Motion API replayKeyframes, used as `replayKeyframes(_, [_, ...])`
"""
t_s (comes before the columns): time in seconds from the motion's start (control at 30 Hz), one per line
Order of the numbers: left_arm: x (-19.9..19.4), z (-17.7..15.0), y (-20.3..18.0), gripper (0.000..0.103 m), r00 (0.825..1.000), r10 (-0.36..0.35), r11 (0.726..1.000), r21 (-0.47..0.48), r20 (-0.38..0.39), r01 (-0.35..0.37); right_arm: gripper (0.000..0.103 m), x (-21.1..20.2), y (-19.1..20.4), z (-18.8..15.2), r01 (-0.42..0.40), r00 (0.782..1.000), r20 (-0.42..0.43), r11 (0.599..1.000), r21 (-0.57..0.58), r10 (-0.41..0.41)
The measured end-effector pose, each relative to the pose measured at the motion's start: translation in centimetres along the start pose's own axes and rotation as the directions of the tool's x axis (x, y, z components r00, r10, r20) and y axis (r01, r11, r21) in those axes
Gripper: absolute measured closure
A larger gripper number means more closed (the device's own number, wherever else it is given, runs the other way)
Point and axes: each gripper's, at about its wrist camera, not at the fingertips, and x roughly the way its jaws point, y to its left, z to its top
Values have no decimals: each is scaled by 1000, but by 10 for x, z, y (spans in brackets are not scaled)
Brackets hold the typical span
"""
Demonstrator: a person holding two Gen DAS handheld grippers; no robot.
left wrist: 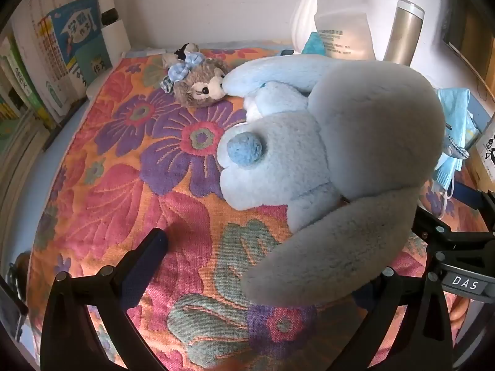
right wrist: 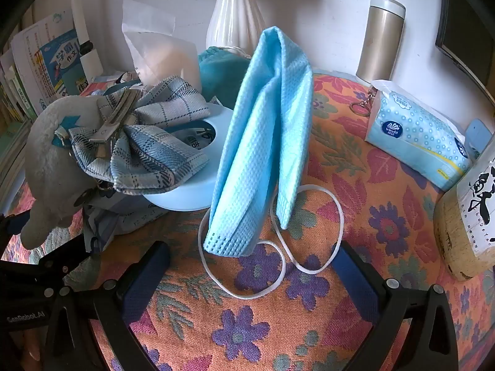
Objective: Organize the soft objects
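1. Both our grippers are wide open and holding nothing. The left gripper (left wrist: 263, 266) hangs over the floral cloth (left wrist: 123, 185) with its jaws spread; the right gripper (right wrist: 252, 266) does the same on its side.
2. The big blue plush (left wrist: 309, 142) lies on the cloth on the right side of the left view. One long grey ear (left wrist: 334, 247) droops down over the inner side of our left gripper's right finger, so that fingertip is hidden. The left finger (left wrist: 145, 266) is well clear of the plush, with bare cloth under it.
3. The small brown plush (left wrist: 201, 83) with a blue bow sits near the far edge of the cloth, its nose touching the big plush's other ear.
4. In the right view, the blue mask (right wrist: 266, 142) stands folded on the cloth, just ahead of our right gripper's jaws. Its white ear loops (right wrist: 309, 232) trail on the cloth between the two fingers; one loop runs right up to the right finger, and we can't tell if it touches.
5. Left of the mask, a plaid bow (right wrist: 154, 142) on the big plush's head rests over a pale blue bowl (right wrist: 198, 191).
6. Along the far edge sit a white vase (right wrist: 235, 12), a white pouch (right wrist: 157, 49) and a gold flask (right wrist: 380, 40). A tissue pack (right wrist: 417, 136) lies at the right edge, with a labelled bottle (right wrist: 470, 210) nearer to us.
7. Books (left wrist: 62, 55) stand past the cloth's far left corner.
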Motion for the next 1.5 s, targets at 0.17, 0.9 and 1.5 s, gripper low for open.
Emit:
replayKeyframes(0.17, [-1,0,-1,0,1000,1,1000,3,-5,-1,0,-1,2,1,-18,998,-55,999,-27,17])
replayKeyframes(0.9, [-75,-16,-12,1,958,-38,998,65,286,20,0,-83,-7,-49,-97,971,214,995,-30,102])
replayKeyframes(1.5, [-60,-30,-6,1,966,-44,999,39,255,35,0,-78,-28,-39,-231,946,238,973,23,219])
